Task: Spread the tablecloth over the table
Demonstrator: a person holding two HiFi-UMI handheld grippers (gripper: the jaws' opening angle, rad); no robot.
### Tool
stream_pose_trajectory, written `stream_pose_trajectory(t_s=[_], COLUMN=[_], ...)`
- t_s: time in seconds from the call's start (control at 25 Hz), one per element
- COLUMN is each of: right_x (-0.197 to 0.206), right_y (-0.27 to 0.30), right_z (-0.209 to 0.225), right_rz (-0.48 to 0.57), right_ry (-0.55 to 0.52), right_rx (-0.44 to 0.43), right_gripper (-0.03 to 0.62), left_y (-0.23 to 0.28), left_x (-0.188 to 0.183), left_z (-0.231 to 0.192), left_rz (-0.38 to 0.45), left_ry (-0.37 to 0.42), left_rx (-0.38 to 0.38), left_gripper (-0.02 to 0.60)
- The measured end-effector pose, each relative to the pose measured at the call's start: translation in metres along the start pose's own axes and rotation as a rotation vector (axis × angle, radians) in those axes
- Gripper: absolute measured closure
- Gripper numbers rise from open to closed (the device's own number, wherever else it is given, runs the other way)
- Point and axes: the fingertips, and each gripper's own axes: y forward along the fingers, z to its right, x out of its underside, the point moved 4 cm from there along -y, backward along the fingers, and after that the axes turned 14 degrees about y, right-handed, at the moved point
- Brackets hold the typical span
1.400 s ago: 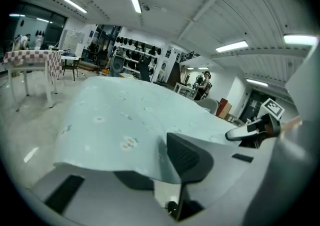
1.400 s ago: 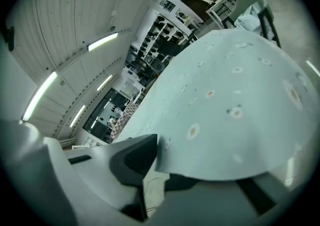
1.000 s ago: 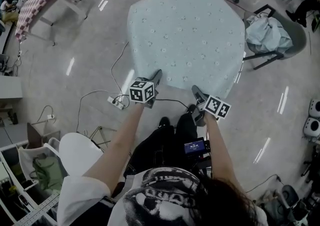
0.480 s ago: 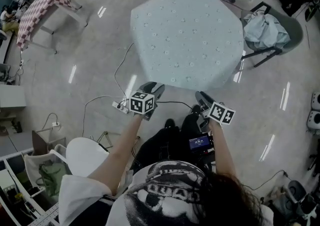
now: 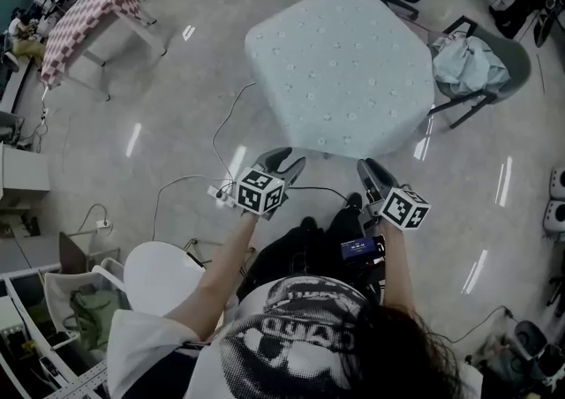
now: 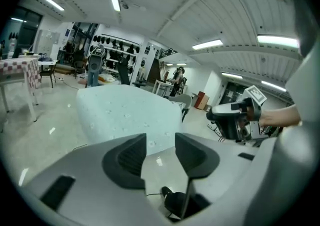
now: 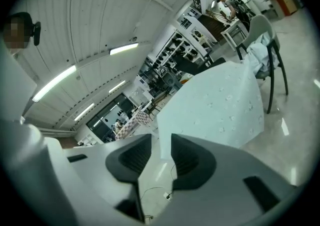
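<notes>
We see the tablecloth (image 5: 340, 71) covering the whole desk, draped over every edge. Left gripper (image 5: 282, 159) and right gripper (image 5: 375, 169) sit just off the near edge, clear of the cloth. Left jaws have just been opening and right jaws just been closing slightly, but both are wide and empty.

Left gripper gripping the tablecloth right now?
No, the left gripper has just been opening its jaws, which stand apart with nothing between them, and the tablecloth lies ahead of them.

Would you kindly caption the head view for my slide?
Pale patterned tablecloth draped over a table, a chair beside it, a person facing it.
</notes>
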Motion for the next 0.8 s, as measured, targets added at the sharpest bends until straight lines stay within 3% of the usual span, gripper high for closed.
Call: stream_pose_trajectory(t_s=[0.28, 0.6, 0.8], right_x=[0.011, 0.020, 0.016], right_y=[-0.029, -0.054, -0.079], right_z=[-0.045, -0.077, -0.089], right_rz=[0.005, -0.015, -0.013], right_ry=[-0.146, -0.216, -0.245], right_rx=[-0.015, -0.063, -0.090], right_gripper=[0.487, 0.491, 0.542], left_y=[-0.037, -0.063, -0.067], left_x=[-0.035, -0.057, -0.071], left_z=[0.034, 0.073, 0.115], left_rz=[0.092, 0.152, 0.181], left_ry=[0.040, 0.057, 0.102], left_rx=[0.066, 0.085, 0.101], left_gripper=[0.397, 0.408, 0.426])
